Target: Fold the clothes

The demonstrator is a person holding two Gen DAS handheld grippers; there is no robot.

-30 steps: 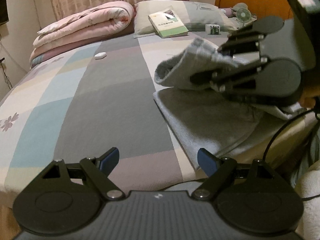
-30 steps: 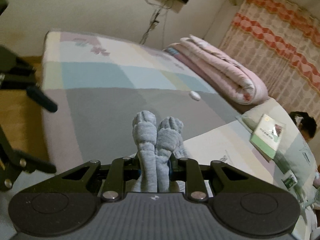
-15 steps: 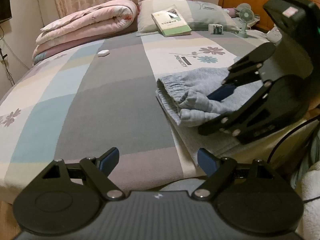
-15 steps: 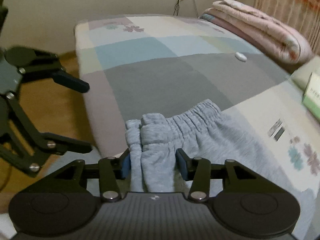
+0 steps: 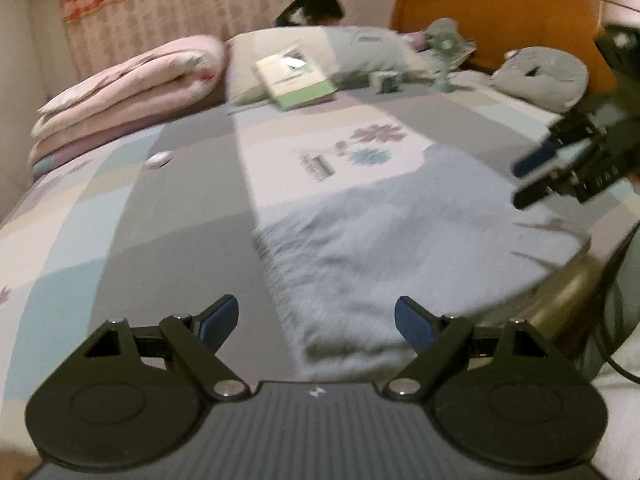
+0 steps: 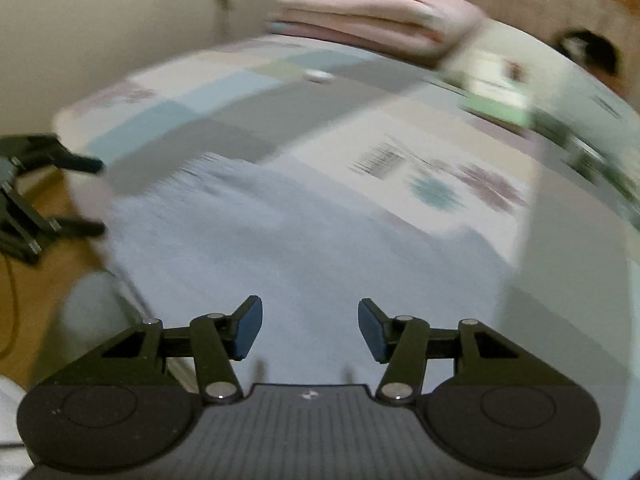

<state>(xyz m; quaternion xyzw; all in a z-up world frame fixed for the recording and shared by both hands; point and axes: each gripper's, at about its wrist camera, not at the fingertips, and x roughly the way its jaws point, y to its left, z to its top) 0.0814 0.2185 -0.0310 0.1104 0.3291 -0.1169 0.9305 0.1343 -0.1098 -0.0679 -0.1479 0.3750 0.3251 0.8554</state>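
The grey garment [image 5: 380, 240] lies spread flat on the patchwork bedspread [image 5: 180, 208], filling the centre and lower right of the left wrist view and reaching the bed's near edge. In the right wrist view the same cloth [image 6: 288, 240] fills the middle of the frame, motion-blurred, with a gathered edge toward the left. The left gripper [image 5: 316, 318] sits at the bottom of its own view with its 2 blue-tipped fingers spread wide and nothing between them; it also shows at the left edge of the right wrist view [image 6: 84, 196], off the side of the bed. The right gripper [image 6: 310, 330] is likewise spread wide and empty above the cloth, and appears at the right edge of the left wrist view [image 5: 532, 178]. Only the left wrist view shows the wooden headboard [image 5: 500, 0] in the upper right, a small fan [image 5: 444, 46] and a grey cushion [image 5: 548, 76]. Both views show the rolled pink quilt [image 5: 132, 84], the green book [image 5: 296, 80] on a pillow [image 5: 352, 52], and a small white object [image 5: 158, 159] on the bedspread. A person's dark hair [image 5: 316, 8] shows beyond the pillow.
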